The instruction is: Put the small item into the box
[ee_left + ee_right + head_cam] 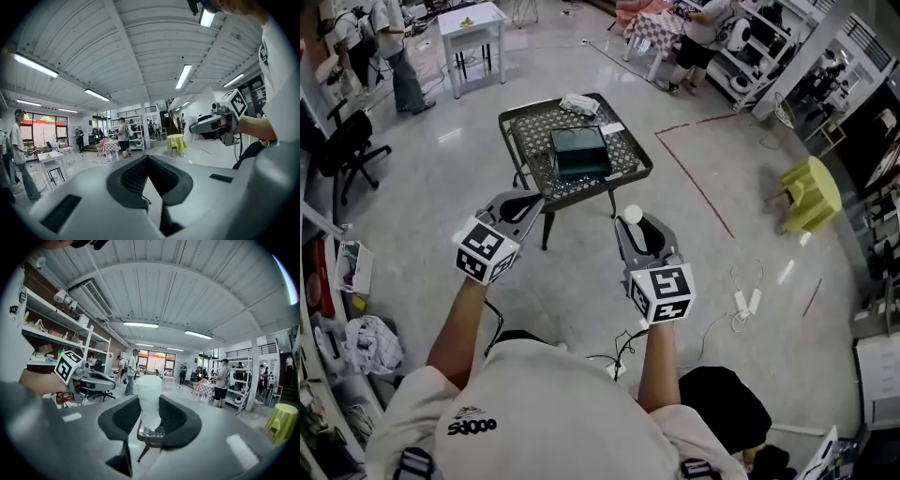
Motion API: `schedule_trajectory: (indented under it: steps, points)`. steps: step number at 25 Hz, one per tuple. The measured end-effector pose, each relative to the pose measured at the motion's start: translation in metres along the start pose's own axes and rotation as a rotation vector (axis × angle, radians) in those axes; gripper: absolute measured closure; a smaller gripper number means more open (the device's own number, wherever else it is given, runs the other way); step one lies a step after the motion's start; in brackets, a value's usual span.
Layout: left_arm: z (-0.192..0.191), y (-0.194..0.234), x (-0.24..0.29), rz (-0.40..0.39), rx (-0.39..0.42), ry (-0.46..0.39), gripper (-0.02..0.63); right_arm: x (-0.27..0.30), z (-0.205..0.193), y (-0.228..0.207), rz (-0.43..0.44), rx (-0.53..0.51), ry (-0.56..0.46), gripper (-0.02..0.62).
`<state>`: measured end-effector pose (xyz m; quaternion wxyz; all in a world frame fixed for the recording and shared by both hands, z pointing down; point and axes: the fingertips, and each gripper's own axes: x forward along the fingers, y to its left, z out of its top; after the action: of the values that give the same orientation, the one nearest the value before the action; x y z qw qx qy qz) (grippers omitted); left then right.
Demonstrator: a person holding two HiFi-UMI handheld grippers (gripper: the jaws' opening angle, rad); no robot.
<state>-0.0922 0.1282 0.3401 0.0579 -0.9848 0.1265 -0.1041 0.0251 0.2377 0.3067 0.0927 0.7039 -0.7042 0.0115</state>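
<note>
The small white item (pixel 150 392) is a pale upright column with a blunt rounded top and a crinkled, wrapped-looking surface. In the head view only its round top shows. It stands between the black ribbed fingers (pixel 176 417) of the right gripper (pixel 634 223), which are set fairly wide and press on it from both sides, so its lower part sits down in the gap and its top rises clear above the fingertips. Held this way, the item is in the air over the pale floor on the person's side of the black metal mesh worktop (pixel 525 131), just off that worktop's near right corner and not over its surface. A dark green rectangular box (pixel 579 152) rests near the middle of the worktop, and a small white object (pixel 579 103) lies at its far edge. The left gripper (pixel 522 201) hangs beside the worktop's near left edge. Its fingers (pixel 131 178) are brought together until their tips meet, with nothing gripped between them.
</note>
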Motion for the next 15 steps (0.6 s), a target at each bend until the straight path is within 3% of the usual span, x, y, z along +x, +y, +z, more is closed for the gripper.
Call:
schedule_trajectory:
  steps: [8, 15]
  points:
    - [-0.009, -0.011, 0.012, 0.002, -0.005, 0.017, 0.601, -0.002, -0.021, -0.011, 0.013, 0.024, 0.020, 0.462]
    - [-0.019, 0.009, 0.043, -0.004, -0.002, 0.022, 0.601, 0.024, -0.028, -0.035, -0.012, 0.033, 0.035, 0.462]
